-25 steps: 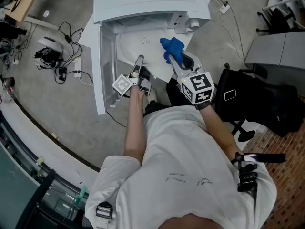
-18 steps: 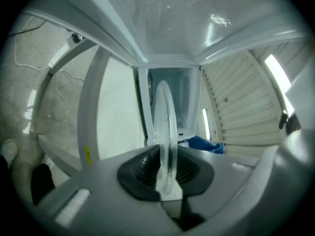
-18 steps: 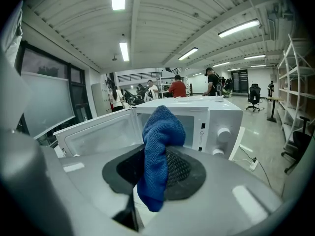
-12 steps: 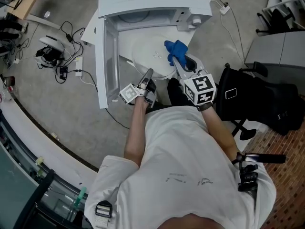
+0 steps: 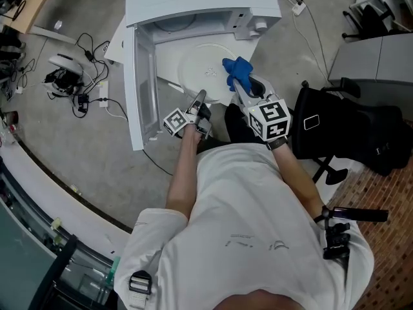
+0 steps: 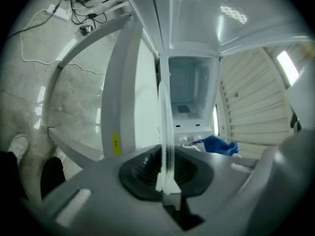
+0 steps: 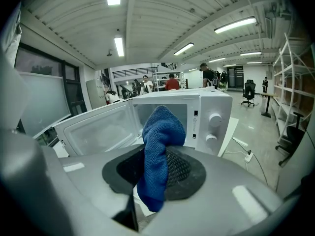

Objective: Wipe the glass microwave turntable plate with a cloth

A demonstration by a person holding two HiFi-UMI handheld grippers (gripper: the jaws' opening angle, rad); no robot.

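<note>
The round glass turntable plate (image 5: pixel 201 68) is held out in front of the open white microwave (image 5: pixel 200 5). My left gripper (image 5: pixel 199 100) grips the plate's near rim, its jaws closing on the glass. In the left gripper view the plate (image 6: pixel 163 127) stands edge-on between the pads of the left gripper (image 6: pixel 165 177). My right gripper (image 5: pixel 235 84) is shut on a blue cloth (image 5: pixel 236 68) that rests at the plate's right edge. The cloth (image 7: pixel 160 151) hangs out of the right gripper (image 7: pixel 156 177) in the right gripper view.
The microwave door (image 5: pixel 143 82) swings open to the left, beside the plate. Cables and a power strip (image 5: pixel 82 94) lie on the floor at left. A black bag and chair base (image 5: pixel 348 137) sit at right. Several people stand far behind the microwave (image 7: pixel 209 114).
The left gripper has drawn the plate out of the microwave toward the person and lower. The right gripper with the cloth followed slightly and still sits at the plate's right edge.
</note>
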